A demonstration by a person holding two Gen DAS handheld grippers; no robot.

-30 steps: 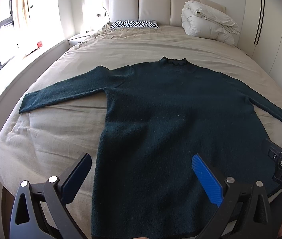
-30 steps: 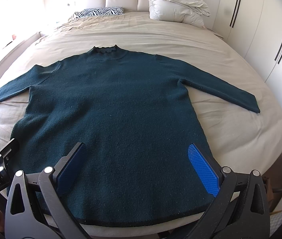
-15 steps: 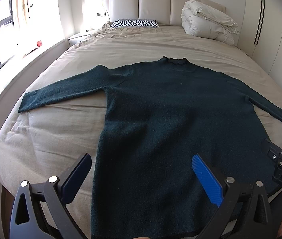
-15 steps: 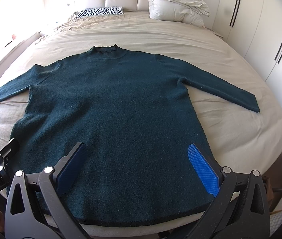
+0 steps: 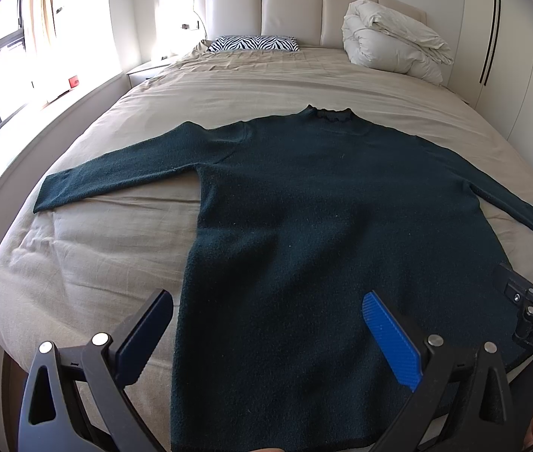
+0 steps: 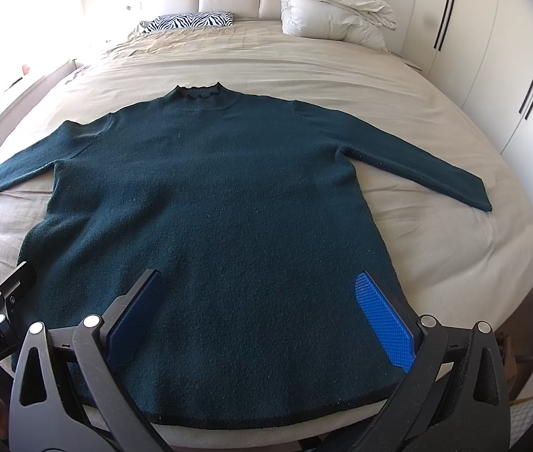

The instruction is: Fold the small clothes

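Observation:
A dark green long-sleeved sweater [image 5: 323, 226] lies flat and spread out on the beige bed [image 5: 108, 256], collar toward the headboard, both sleeves stretched sideways. It also shows in the right wrist view [image 6: 221, 203]. My left gripper [image 5: 266, 324] is open and empty, hovering above the sweater's lower left part near the hem. My right gripper [image 6: 259, 309] is open and empty above the lower middle of the sweater, near the hem. Each gripper shows at the edge of the other's view.
A zebra-print pillow [image 5: 253, 43] and a folded white duvet [image 5: 390, 49] sit by the padded headboard. A window ledge [image 5: 10, 128] runs along the left of the bed, white wardrobes [image 6: 492, 56] along the right. The bed's foot edge is just below the hem.
Almost nothing; both grippers hold nearly still above the hem and stay open. The sweater has not moved.

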